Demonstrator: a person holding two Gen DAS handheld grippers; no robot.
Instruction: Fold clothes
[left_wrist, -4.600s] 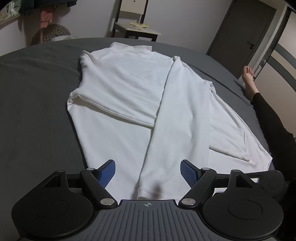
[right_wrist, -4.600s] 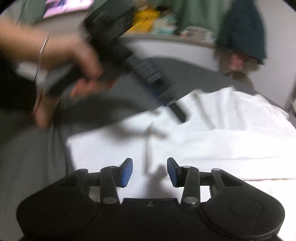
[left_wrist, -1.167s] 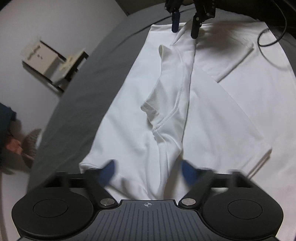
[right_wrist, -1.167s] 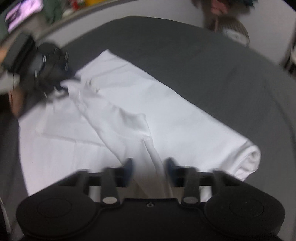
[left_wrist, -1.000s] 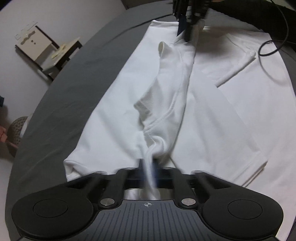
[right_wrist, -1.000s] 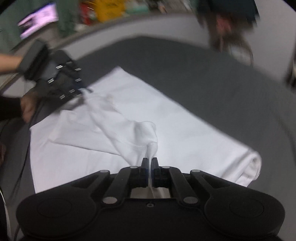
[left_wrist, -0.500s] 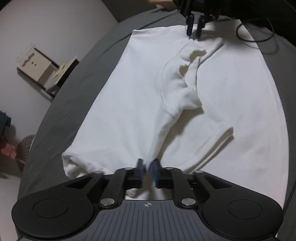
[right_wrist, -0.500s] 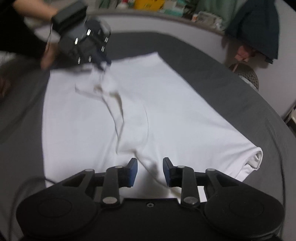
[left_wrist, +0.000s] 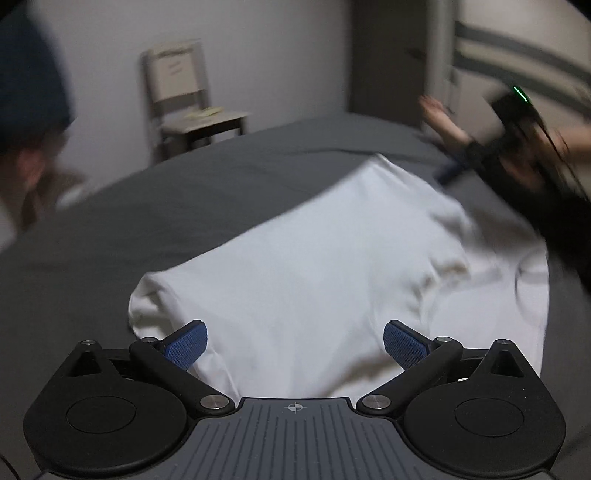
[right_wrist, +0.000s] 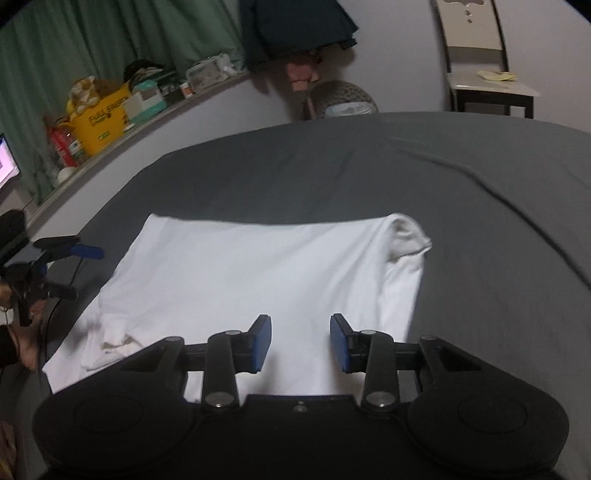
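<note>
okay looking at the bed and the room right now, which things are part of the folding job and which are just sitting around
Part of the job:
white garment, lying on the grey bed
left gripper, jaws opening, nothing between them
right gripper, jaws opening, nothing pinched

Just lying about:
chair by the wall
yellow box on the cluttered ledge
green curtain
dark clothing hanging up

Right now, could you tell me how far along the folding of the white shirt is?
Done: the white shirt lies on the grey bed as a flat, roughly rectangular panel with its sides folded in. In hand: nothing; the left tool and right tool are both opening with no cloth between their pads. Left: a bunched bit at the near-left corner wants smoothing, and probably a further fold to make it compact.
</note>
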